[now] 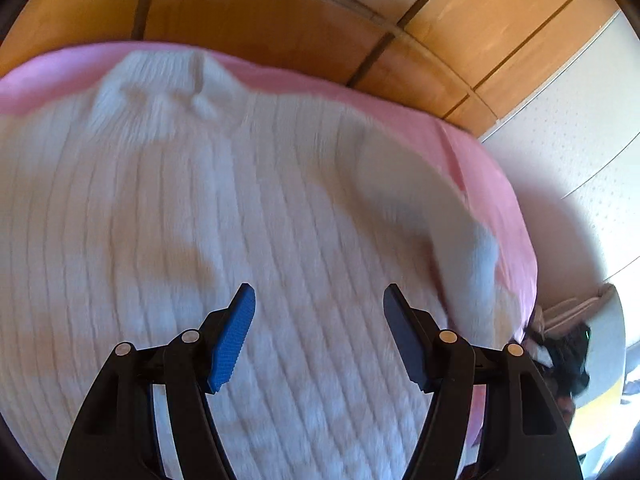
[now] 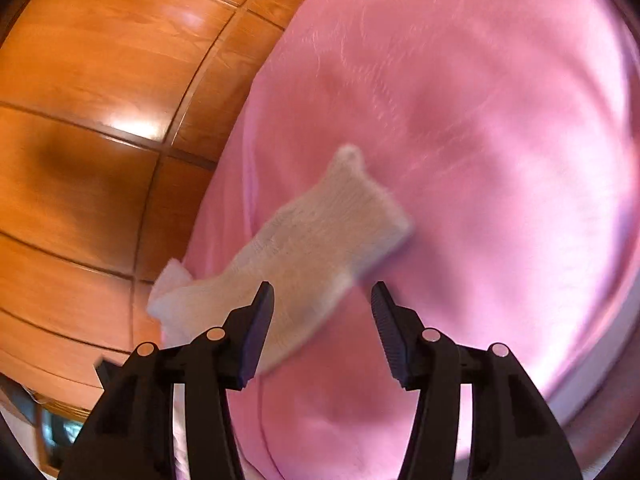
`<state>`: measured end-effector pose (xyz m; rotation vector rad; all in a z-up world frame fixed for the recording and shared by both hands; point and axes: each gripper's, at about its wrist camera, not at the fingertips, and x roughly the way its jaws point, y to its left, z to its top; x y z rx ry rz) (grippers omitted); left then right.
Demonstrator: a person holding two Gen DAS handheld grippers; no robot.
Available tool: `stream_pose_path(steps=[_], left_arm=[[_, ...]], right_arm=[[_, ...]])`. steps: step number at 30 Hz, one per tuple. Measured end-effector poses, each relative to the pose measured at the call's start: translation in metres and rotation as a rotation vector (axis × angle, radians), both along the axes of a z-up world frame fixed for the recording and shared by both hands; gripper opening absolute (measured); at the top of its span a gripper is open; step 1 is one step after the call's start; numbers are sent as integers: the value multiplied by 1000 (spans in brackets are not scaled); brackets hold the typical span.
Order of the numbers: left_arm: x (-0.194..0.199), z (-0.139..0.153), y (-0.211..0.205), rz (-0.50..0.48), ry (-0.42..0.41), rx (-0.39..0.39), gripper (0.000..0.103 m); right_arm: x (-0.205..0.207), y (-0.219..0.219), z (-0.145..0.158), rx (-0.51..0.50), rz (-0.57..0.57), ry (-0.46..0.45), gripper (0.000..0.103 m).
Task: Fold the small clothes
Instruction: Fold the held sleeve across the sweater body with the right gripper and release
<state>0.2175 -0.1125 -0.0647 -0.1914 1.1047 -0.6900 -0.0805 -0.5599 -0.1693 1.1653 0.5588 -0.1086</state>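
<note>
White ribbed knit sweater (image 1: 224,208) on pink sheet (image 1: 480,152): soft, light, floppy, likely best pinched at a sleeve cuff (image 2: 360,200); left gripper (image 1: 319,332) and right gripper (image 2: 322,328) both wide, empty.

Ribbed white knit sweater (image 1: 248,208), pink cloth (image 2: 480,140), glossy wood floor (image 2: 100,60)

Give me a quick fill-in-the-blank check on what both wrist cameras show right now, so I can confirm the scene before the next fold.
1. The knitted garment is ____ in colour.
2. It lies on a ____ sheet.
3. The left gripper has its jaws ____ above the knit.
4. The floor beside the sheet is made of ____.

Missing words: white; pink; open; wood
</note>
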Motion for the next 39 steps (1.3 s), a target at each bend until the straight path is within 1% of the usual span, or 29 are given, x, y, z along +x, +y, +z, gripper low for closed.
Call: stream_pose_path(steps=[1, 2, 3, 4, 5, 6, 7, 8, 10, 11, 13, 14, 16, 18, 19, 21, 23, 24, 25, 26, 29, 31, 32, 34, 35, 37, 39], left_arm=[[-6, -1, 2, -2, -2, 5, 66], [-14, 0, 7, 2, -6, 9, 66], [-19, -1, 10, 10, -7, 12, 66], [-23, -2, 15, 22, -7, 16, 66], [-25, -3, 19, 32, -6, 22, 66], [-27, -5, 21, 45, -7, 31, 66], [-29, -6, 28, 64, -5, 36, 66], [-31, -7, 36, 79, 1, 32, 66], [-36, -8, 52, 104, 8, 26, 66], [-38, -7, 60, 120, 8, 24, 66], [-44, -8, 75, 148, 11, 21, 66], [-47, -9, 82, 162, 15, 24, 66], [-50, -11, 90, 177, 22, 28, 66], [-55, -12, 102, 193, 26, 31, 66], [-57, -13, 108, 206, 32, 29, 66], [-58, -13, 114, 226, 45, 14, 66], [-64, -10, 128, 239, 40, 4, 66], [-66, -8, 132, 242, 39, -3, 66], [-67, -7, 137, 245, 42, -14, 66], [-68, -6, 140, 247, 45, -22, 69], [-71, -2, 146, 253, 32, -22, 69], [-74, 1, 150, 259, 25, -30, 69], [-76, 4, 154, 264, 18, -36, 69], [-79, 10, 160, 272, -3, -40, 74], [-81, 12, 164, 276, -15, -42, 75], [-81, 13, 173, 284, -6, -49, 75], [-81, 12, 184, 307, 18, -68, 75]], right_arm=[[10, 1, 1, -21, 4, -9, 48], [27, 4, 7, -49, 27, -12, 34], [39, 5, 12, -61, 57, -11, 23], [54, 5, 19, -96, 81, -1, 8], [68, 6, 36, -193, 94, 22, 8], [75, 4, 46, -249, 94, 27, 8], [79, -2, 62, -293, 83, 12, 7], [82, -11, 72, -321, 65, -2, 7], [82, -39, 106, -409, -20, -27, 7], [82, -54, 117, -435, -63, -28, 7], [89, -84, 127, -458, -128, -14, 7], [95, -95, 128, -456, -138, -9, 7], [111, -107, 122, -458, -142, 31, 7], [128, -110, 111, -455, -133, 88, 7], [136, -109, 104, -437, -128, 112, 7], [147, -101, 97, -394, -119, 116, 7], [156, -81, 102, -367, -87, 88, 7], [156, -77, 108, -364, -67, 67, 7], [162, -63, 117, -368, -39, 44, 7], [170, -39, 130, -389, 15, 9, 7], [189, 13, 161, -422, 132, -79, 7], [208, 62, 184, -435, 226, -153, 7], [219, 94, 196, -443, 284, -189, 7], [235, 137, 210, -446, 370, -231, 7], [246, 171, 217, -456, 429, -256, 7], [263, 217, 223, -459, 511, -282, 7], [280, 257, 226, -455, 589, -296, 12]])
